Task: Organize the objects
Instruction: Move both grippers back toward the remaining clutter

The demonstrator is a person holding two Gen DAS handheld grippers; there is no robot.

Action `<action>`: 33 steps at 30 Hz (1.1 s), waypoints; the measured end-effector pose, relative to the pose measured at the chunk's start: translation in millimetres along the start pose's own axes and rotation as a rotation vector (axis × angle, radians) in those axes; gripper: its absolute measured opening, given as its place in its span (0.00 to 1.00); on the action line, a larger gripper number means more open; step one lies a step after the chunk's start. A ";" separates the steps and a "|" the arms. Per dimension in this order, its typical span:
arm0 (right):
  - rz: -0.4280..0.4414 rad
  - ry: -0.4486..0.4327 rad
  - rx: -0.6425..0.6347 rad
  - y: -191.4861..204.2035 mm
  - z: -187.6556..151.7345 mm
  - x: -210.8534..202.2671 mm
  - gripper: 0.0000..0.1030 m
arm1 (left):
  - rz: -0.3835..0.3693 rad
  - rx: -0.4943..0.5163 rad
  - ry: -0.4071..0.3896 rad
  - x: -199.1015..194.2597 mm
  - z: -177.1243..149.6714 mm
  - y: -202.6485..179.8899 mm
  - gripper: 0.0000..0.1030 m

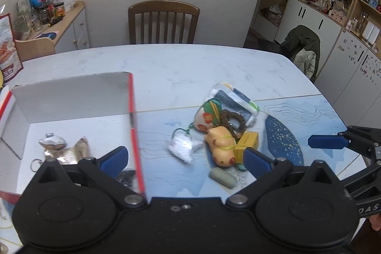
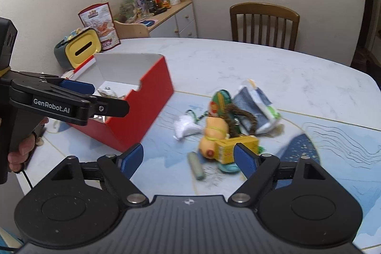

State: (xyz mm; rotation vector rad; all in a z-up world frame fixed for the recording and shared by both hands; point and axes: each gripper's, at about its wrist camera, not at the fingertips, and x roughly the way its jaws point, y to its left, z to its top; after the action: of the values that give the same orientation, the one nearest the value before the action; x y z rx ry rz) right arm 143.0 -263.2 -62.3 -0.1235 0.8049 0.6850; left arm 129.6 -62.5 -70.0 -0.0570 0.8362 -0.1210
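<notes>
A red box (image 2: 142, 97) with a white inside (image 1: 71, 125) stands open on the table and holds a silver keychain (image 1: 51, 143) and a wrapped sweet (image 1: 79, 150). To its right lies a pile: a white fluffy charm (image 1: 182, 146), a pig figure (image 1: 220, 146), a yellow box (image 1: 247, 143), a grey-green stick (image 1: 221, 177), a brown ring (image 1: 234, 122) and a tissue pack (image 1: 234, 102). My left gripper (image 1: 185, 158) is open and empty, straddling the box's right wall. My right gripper (image 2: 189, 158) is open and empty just before the pile (image 2: 226, 132).
A wooden chair (image 1: 163, 24) stands at the table's far side. A yellow-lidded container (image 2: 76, 49) and a snack bag (image 2: 100, 25) sit behind the box. A sideboard with jars (image 1: 47, 13) is at the back left, and cupboards (image 1: 333, 16) are at the right.
</notes>
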 end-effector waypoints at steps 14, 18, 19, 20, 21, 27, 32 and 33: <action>-0.045 0.018 0.005 -63.3 -18.5 38.9 0.81 | 0.010 0.001 0.039 61.6 5.7 -38.6 0.99; -0.026 0.027 -0.027 -68.9 -19.9 51.2 0.81 | 0.012 -0.016 0.072 81.2 8.8 -42.4 0.99; -0.021 0.032 -0.038 -69.5 -19.9 54.5 0.81 | 0.013 -0.023 0.081 86.2 9.2 -42.8 0.99; -0.019 0.042 -0.050 -69.4 -19.6 58.5 0.81 | 0.014 -0.029 0.090 90.9 9.8 -43.0 0.99; -0.020 0.053 -0.066 -69.2 -19.6 62.3 0.81 | 0.015 -0.032 0.098 95.4 10.3 -43.1 0.99; 0.000 0.083 -0.099 -75.0 -20.3 82.7 0.81 | 0.024 -0.065 0.137 120.6 12.8 -42.2 0.99; 0.028 0.082 -0.110 -77.8 -19.5 94.3 0.81 | 0.028 -0.077 0.167 135.5 13.9 -42.8 0.97; 0.034 0.083 -0.108 -78.7 -19.2 96.7 0.81 | 0.029 -0.077 0.171 137.4 14.2 -43.1 0.97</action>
State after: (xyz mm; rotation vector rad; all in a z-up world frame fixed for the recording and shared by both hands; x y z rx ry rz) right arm 226.4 -281.2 -155.1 -0.2373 0.8517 0.7598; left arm 227.8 -123.0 -157.5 -0.1084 1.0122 -0.0667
